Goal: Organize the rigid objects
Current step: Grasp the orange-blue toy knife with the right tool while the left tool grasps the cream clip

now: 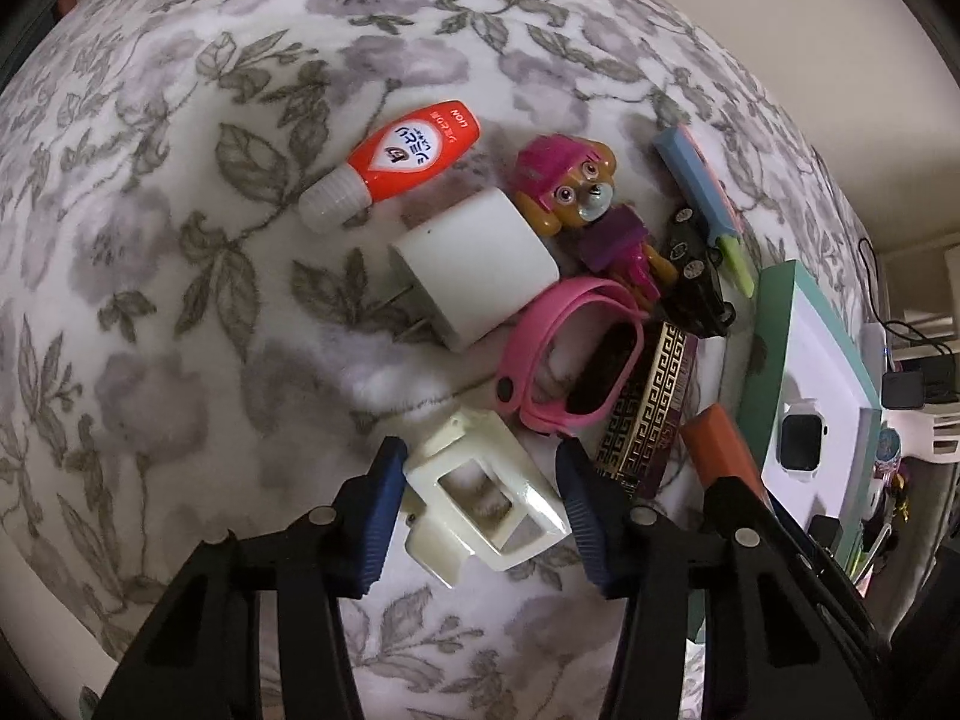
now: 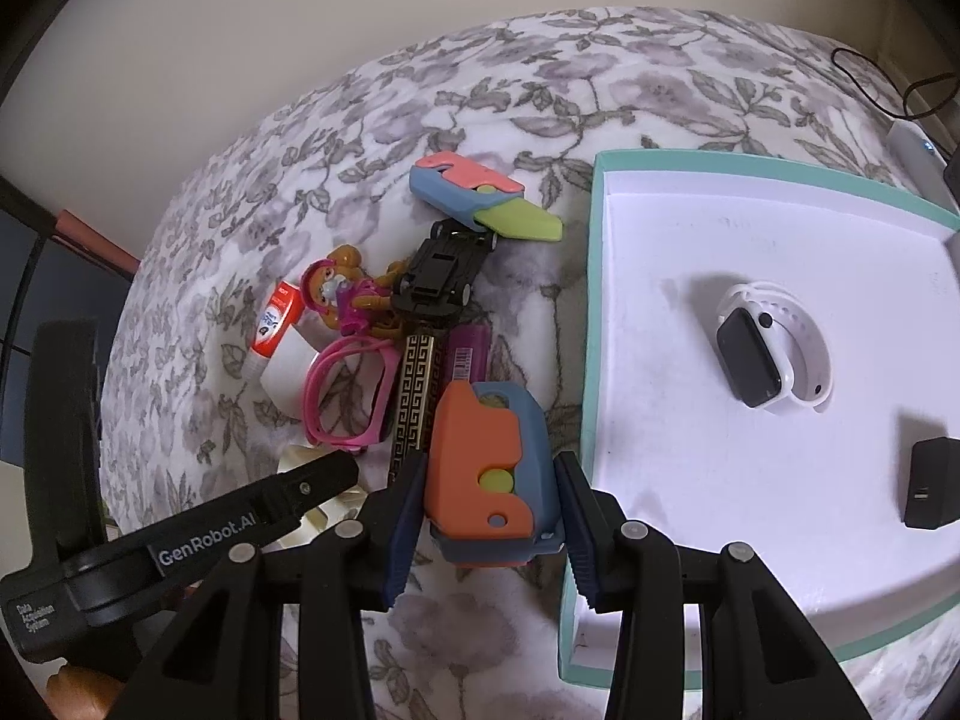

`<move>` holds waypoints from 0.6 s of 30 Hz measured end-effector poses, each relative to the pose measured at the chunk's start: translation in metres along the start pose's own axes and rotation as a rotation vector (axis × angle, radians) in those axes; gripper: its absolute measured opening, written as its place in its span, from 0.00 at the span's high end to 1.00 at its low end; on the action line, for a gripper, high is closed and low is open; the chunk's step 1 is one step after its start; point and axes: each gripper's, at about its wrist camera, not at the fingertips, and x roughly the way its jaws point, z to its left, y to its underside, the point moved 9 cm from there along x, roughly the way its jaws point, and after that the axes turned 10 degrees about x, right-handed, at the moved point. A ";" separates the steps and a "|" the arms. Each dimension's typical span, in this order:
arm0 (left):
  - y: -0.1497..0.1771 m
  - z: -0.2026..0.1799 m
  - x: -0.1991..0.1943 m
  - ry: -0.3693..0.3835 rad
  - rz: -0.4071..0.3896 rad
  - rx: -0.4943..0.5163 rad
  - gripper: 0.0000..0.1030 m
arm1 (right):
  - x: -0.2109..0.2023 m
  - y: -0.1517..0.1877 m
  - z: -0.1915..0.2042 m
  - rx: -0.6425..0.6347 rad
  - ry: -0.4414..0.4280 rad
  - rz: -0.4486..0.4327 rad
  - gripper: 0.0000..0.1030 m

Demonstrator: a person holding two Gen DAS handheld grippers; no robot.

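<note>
A pile of small objects lies on a floral blanket point(image 1: 180, 240). My left gripper point(image 1: 480, 480) is open around a cream plastic clip point(image 1: 480, 498); its blue pads stand beside it, apart. My right gripper point(image 2: 489, 510) is open around an orange and blue toy knife point(image 2: 486, 468) next to the teal-rimmed white tray point(image 2: 591, 300). The tray holds a white smartwatch point(image 2: 774, 348) and a black charger point(image 2: 933, 480). The pile has an orange tube point(image 1: 408, 156), a white plug adapter point(image 1: 474, 264), a pink band point(image 1: 570, 354), a dog figure point(image 1: 570, 192), a black toy car point(image 2: 441, 276) and a second toy knife point(image 2: 480, 195).
A gold-patterned black case point(image 2: 414, 396) and a purple item point(image 2: 468, 354) lie between the pile and the tray. The wall runs behind the bed. Cables and small devices point(image 1: 912, 384) sit past the tray's far side.
</note>
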 end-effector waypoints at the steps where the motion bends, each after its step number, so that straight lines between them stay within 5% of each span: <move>1: 0.000 -0.001 0.000 0.003 -0.002 0.000 0.51 | 0.000 0.000 0.000 0.001 0.000 0.001 0.56; 18: -0.023 -0.008 -0.058 0.064 -0.175 0.037 0.61 | -0.034 -0.013 0.009 0.038 -0.101 -0.080 0.56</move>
